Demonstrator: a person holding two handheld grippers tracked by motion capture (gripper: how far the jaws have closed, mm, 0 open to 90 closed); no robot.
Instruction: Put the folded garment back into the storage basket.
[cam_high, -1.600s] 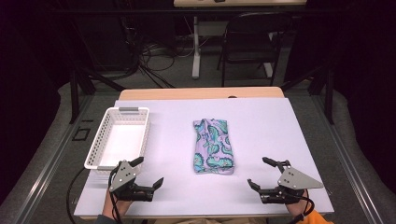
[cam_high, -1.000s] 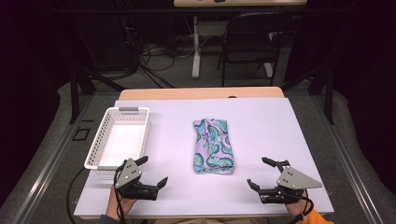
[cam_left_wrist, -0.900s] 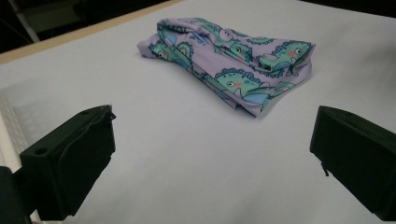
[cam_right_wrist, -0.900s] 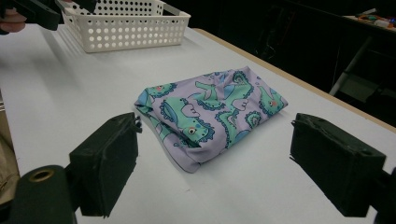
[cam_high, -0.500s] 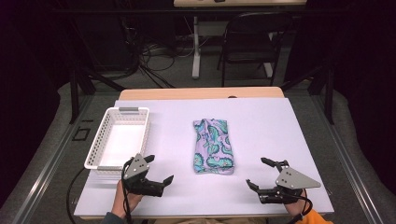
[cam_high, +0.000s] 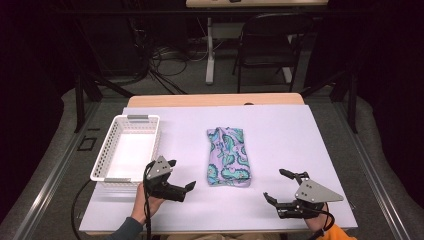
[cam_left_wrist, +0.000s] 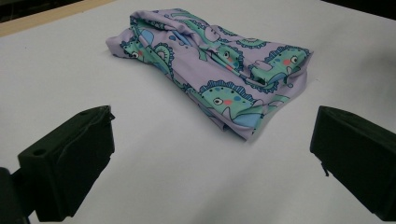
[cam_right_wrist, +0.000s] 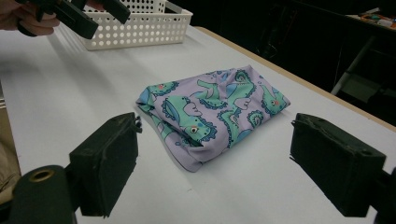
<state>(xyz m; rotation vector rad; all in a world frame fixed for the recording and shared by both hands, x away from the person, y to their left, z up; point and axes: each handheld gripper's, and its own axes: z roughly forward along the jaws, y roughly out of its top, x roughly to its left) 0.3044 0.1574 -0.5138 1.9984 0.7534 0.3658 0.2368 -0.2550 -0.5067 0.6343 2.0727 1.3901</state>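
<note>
The folded cloth (cam_high: 227, 157) lies mid-table, right of the white basket (cam_high: 128, 148). The left gripper (cam_high: 181, 174), jaws spread wide and empty, hovers near its left edge. The right gripper (cam_high: 278, 185), equally open, holds nothing.

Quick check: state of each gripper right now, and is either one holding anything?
Left gripper: open, holding nothing, aimed at the folded dinosaur cloth.
Right gripper: open, holding nothing, apart from the cloth.

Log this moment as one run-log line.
left tool: open, near cloth | right tool: open, apart | cloth: folded, on table | basket: empty
</note>
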